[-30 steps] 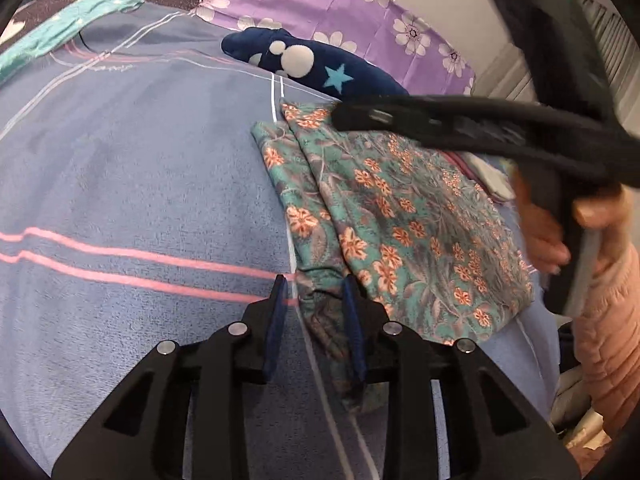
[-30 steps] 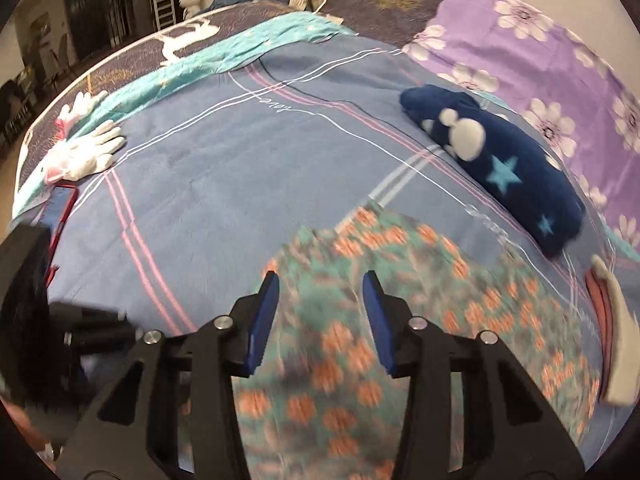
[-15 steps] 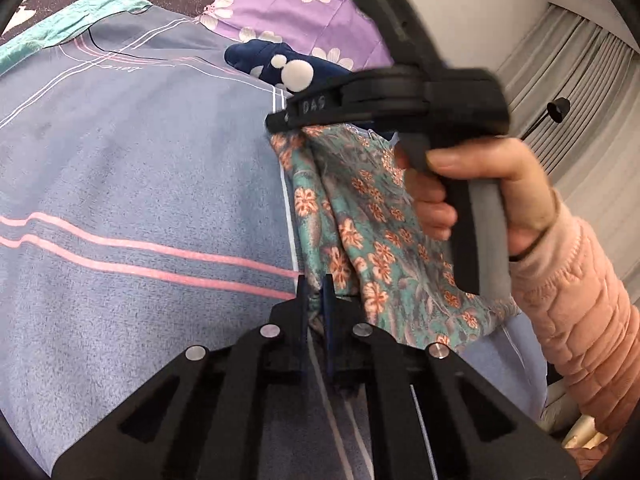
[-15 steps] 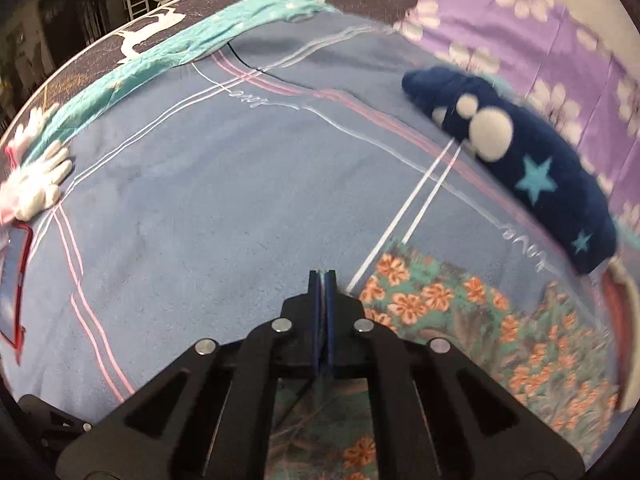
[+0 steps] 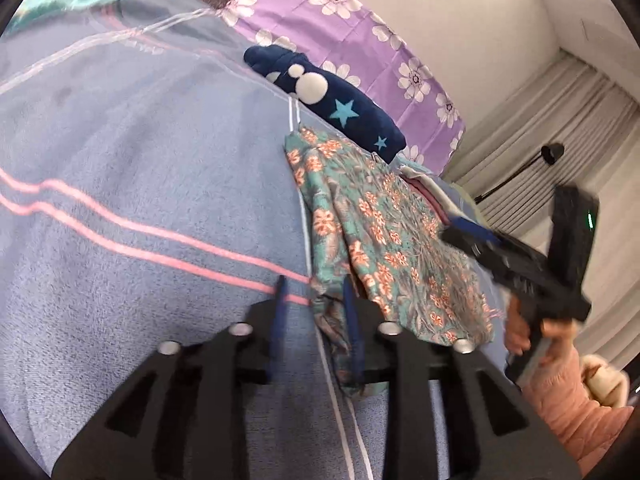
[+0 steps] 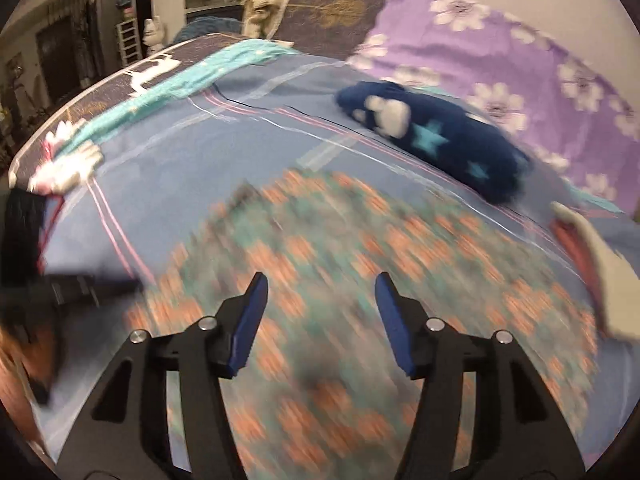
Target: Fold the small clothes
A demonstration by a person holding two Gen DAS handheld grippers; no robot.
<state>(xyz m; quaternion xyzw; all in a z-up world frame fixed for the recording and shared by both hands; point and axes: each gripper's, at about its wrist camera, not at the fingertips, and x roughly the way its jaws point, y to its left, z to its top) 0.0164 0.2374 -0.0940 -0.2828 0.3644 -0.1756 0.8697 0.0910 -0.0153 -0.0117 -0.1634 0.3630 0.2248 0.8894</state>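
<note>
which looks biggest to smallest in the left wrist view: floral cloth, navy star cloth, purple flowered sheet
1. Floral cloth: largest, though it lies nearest the camera, which flatters it.
2. Purple flowered sheet: close behind; partly hidden and farther off, so the top two are unsure.
3. Navy star cloth: clearly smallest.

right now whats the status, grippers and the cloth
Left gripper opening, floral garment corner between its jaws. Right gripper opening, empty. Navy star garment lies beyond, clear.

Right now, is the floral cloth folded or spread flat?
Folded: the floral cloth lies doubled, one layer overlapping another, its corner bunched between the opening left gripper.
</note>
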